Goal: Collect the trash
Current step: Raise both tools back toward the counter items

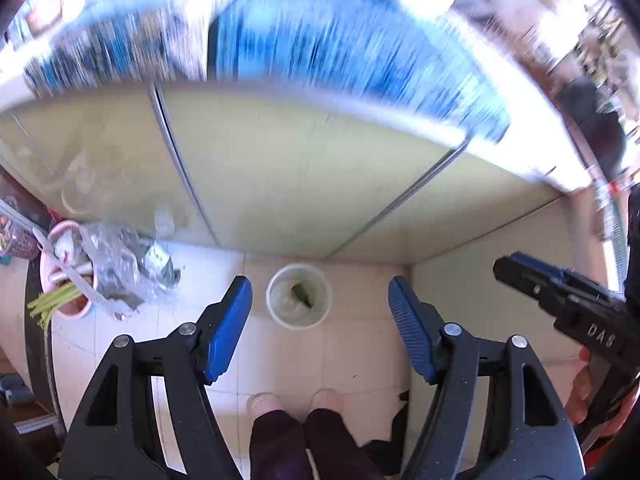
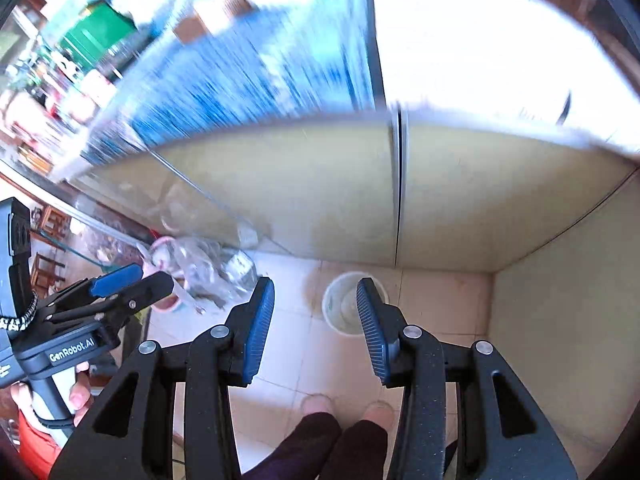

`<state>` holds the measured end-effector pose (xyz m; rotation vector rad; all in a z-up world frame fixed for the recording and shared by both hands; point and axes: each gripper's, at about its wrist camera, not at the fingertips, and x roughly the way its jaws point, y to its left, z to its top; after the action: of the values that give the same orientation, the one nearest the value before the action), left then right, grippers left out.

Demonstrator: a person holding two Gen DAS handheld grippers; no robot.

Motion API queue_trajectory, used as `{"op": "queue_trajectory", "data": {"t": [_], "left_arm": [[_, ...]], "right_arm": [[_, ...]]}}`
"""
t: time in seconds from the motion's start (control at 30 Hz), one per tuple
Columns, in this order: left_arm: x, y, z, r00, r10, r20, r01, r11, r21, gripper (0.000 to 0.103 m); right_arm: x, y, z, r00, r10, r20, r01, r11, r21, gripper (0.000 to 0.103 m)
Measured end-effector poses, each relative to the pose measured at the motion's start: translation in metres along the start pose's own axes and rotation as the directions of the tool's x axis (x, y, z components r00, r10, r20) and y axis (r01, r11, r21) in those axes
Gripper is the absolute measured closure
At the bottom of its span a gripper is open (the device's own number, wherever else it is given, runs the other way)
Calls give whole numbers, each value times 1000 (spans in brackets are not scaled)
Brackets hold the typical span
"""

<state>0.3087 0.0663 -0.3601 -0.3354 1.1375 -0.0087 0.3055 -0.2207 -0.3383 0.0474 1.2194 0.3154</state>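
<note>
A white trash bin (image 1: 299, 295) stands on the tiled floor against the cabinet, with a green scrap inside. It also shows in the right wrist view (image 2: 340, 308), partly behind the right finger. My left gripper (image 1: 320, 320) is open and empty, held high above the bin. My right gripper (image 2: 316, 320) is open and empty, also above the floor. The right gripper shows at the right edge of the left wrist view (image 1: 560, 300). The left gripper shows at the left of the right wrist view (image 2: 120, 284).
A crumpled clear plastic bag (image 1: 120, 264) and a pink basin (image 1: 66, 276) with green stalks lie on the floor at the left. Yellow cabinet doors (image 1: 280, 168) stand below a blurred blue-patterned counter top. The person's feet (image 1: 296, 400) stand on the tiles.
</note>
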Motion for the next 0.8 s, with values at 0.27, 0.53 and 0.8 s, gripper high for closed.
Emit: {"op": "queue_trajectory", "data": {"t": [0.27,0.53,0.8], "left_arm": [[-118,-20,40,989,-9,150,-1,998,68,33],[-175,-16,72,970,0,244,-20,997,80,33],[-192,-14,106,957,44,286,-73,993,89,34]], "right_arm": [[-85,38,10,988,-23,152,17,999,41,60],[-134,70,37,957,-55,286,37,997,68,53],[-154,69,71,935,-71,348,62,997,36,51]]}}
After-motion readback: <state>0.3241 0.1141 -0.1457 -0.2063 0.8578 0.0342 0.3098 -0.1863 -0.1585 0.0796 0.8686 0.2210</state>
